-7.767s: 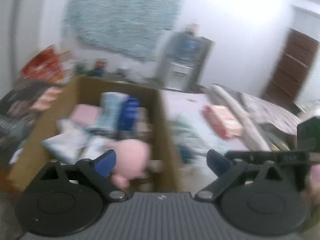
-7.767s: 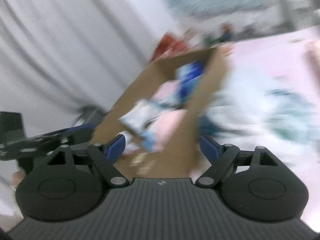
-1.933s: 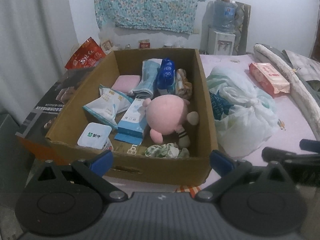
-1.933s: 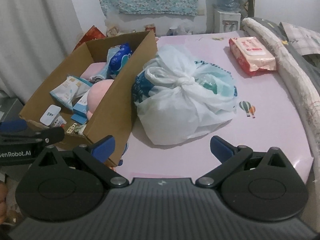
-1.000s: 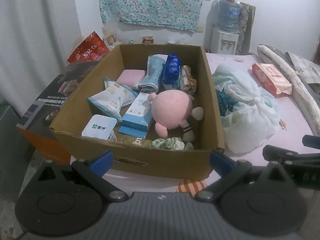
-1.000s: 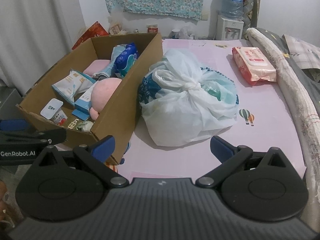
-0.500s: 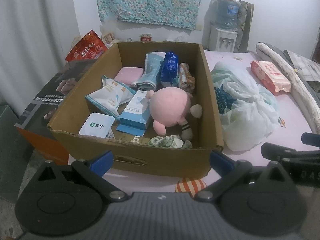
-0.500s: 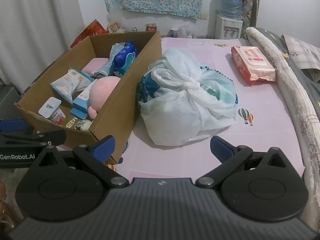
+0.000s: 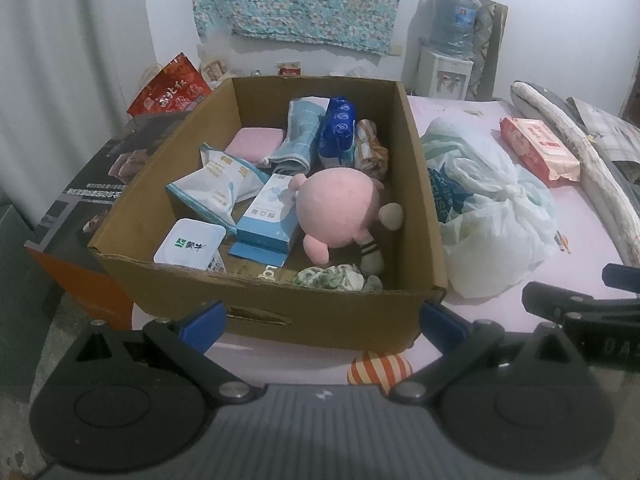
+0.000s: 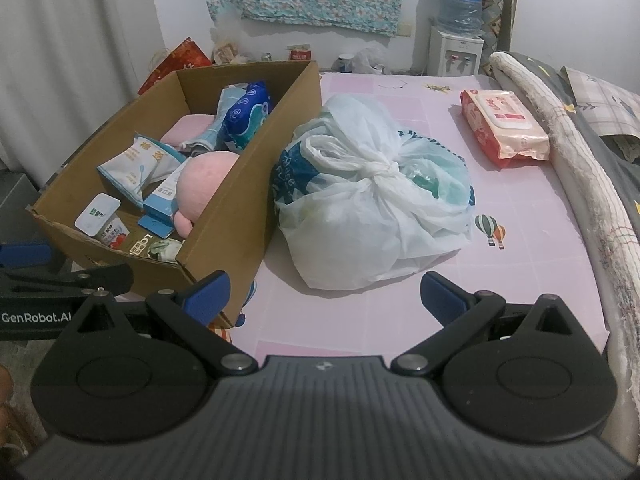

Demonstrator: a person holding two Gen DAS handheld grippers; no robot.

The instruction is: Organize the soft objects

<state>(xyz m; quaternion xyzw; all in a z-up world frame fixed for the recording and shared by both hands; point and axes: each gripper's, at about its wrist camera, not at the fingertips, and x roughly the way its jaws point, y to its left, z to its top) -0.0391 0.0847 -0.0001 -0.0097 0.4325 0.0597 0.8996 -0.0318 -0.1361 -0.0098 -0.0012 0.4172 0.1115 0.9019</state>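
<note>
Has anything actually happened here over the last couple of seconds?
Hardly. Both views drifted only slightly. The left gripper and right gripper stayed open and empty. The pink plush still lies in the cardboard box, and the tied plastic bag sits beside it untouched.

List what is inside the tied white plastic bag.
Through the thin film of the plastic bag, only blurry teal-green contents and blue lettering show. The items themselves cannot be identified; the knot closes it.
</note>
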